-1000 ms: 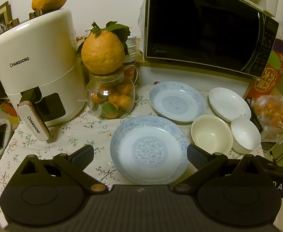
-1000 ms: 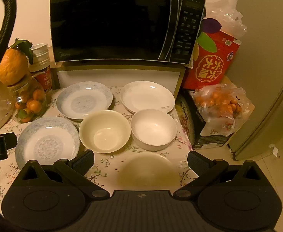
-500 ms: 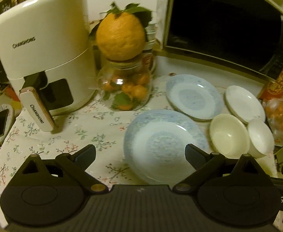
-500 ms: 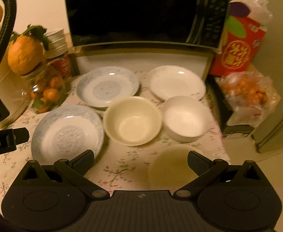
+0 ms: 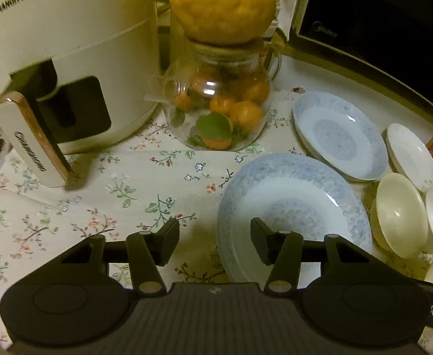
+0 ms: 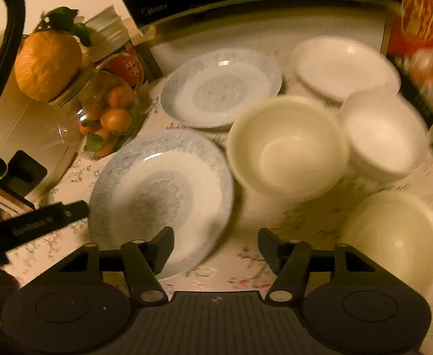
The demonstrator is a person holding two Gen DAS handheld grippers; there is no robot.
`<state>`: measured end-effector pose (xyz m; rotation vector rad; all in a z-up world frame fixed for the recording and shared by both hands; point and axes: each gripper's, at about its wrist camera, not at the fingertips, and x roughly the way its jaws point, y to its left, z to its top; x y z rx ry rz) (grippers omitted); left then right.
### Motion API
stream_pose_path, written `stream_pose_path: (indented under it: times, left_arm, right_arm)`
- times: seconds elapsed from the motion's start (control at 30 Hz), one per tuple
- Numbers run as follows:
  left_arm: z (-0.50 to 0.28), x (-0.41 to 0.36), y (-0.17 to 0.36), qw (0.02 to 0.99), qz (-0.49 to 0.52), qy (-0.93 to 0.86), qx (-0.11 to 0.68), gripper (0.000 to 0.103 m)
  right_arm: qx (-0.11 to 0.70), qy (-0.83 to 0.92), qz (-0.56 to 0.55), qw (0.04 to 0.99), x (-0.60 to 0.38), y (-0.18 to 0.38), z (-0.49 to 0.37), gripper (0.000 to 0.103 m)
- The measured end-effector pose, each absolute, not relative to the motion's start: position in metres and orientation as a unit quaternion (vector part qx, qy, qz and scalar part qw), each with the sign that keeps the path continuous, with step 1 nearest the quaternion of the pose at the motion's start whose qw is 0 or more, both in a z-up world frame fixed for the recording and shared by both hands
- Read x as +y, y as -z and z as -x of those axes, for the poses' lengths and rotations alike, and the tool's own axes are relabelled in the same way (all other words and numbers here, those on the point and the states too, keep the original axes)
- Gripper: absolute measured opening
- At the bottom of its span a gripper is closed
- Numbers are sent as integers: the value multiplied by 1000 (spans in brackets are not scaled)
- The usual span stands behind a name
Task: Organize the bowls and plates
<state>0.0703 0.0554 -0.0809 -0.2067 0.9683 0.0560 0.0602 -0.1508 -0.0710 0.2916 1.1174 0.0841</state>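
Closing, both tools, neither with anything pinched yet. Left tool (image 5: 215, 244), lower middle of the left view: jaws about half apart, the near plate's (image 5: 293, 204) left rim lies between them, right finger over the plate, left finger over the floral cloth; pads not seen pressing.

Right tool (image 6: 216, 247), lower middle of the right view: jaws about half apart, left finger over the same plate's (image 6: 161, 189) lower right edge, right finger over bare bench (image 6: 240, 263). Whether it touches, cannot tell; view blurred.

Dishes, right view: far blue plate (image 6: 220, 88) upper centre; white plate (image 6: 345, 66) upper right; cream bowl (image 6: 287, 145) centre, just beside the near plate; white bowl (image 6: 384, 133) right of it, touching or nearly so; third bowl (image 6: 393, 236) lower right, partly behind the tool.

Left view: air fryer (image 5: 65, 53) upper left, jar (image 5: 216, 103) of small oranges upper centre with a big citrus (image 5: 222, 3) on top, microwave (image 5: 373, 23) upper right.
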Motion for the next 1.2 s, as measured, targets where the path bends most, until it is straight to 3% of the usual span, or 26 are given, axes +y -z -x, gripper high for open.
stream_pose_path:
  times: [0.2,0.37,0.5,0.7,1.2]
  left_arm:
    - [-83,62,104,871,110,-26,478,38]
    - [-85,57,108,880,88,-18,467,35]
    - [-86,49,111,888,59,-15,456,33]
    - [-88,41,110,893,39,-13,449,23]
    - [-79,40,100,898,32,-20,439,14]
  right_arm:
    - [549,-24,-165,819,-146,91,-78,45]
    - [555,-15,-164,816,-150,100,-85,37]
    - [552,-13,-159,818,-155,107,-86,28]
    - [538,-22,-155,829,-152,109,-89,12]
    - [534,-28,-121,837,-144,99,-77,13]
